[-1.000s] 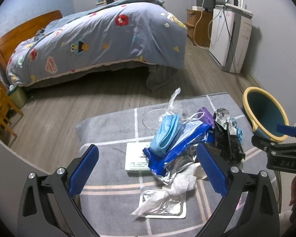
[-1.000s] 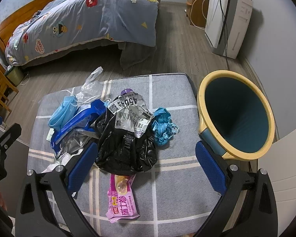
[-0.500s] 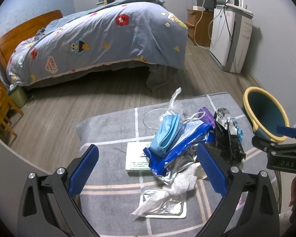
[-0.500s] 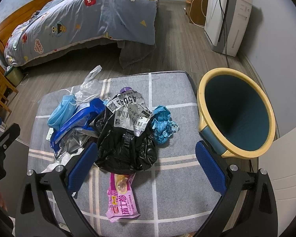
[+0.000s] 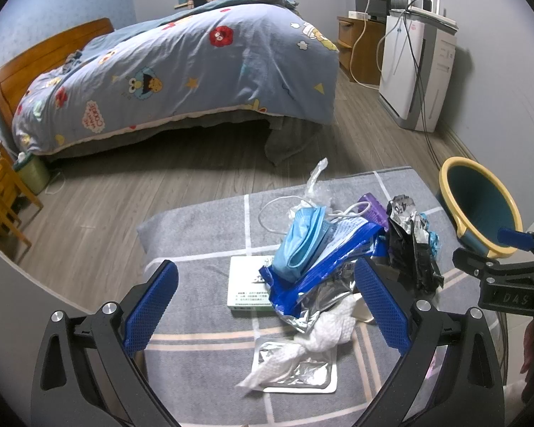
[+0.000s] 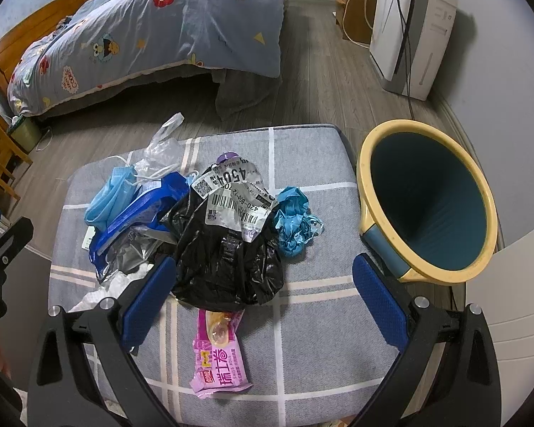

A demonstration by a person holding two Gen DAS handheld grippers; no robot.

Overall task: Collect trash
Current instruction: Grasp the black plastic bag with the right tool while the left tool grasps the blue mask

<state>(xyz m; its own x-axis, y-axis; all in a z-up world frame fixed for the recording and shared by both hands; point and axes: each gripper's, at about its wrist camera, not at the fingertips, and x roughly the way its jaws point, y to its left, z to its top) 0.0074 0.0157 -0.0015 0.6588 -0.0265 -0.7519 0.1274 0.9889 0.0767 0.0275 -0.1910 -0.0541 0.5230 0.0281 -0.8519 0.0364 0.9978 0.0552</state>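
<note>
Right wrist view: right gripper (image 6: 263,295) fingers spread over black bag (image 6: 228,263) (untouched); left gripper (image 5: 267,306) likewise released.

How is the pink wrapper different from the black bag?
The pink wrapper lies flat and smooth; the black bag is crumpled into a lump. The wrapper is small and lies at the near edge of the pile; the bag is bigger, in the middle, with a white label on it. Both are trash on the grey cushion.
</note>
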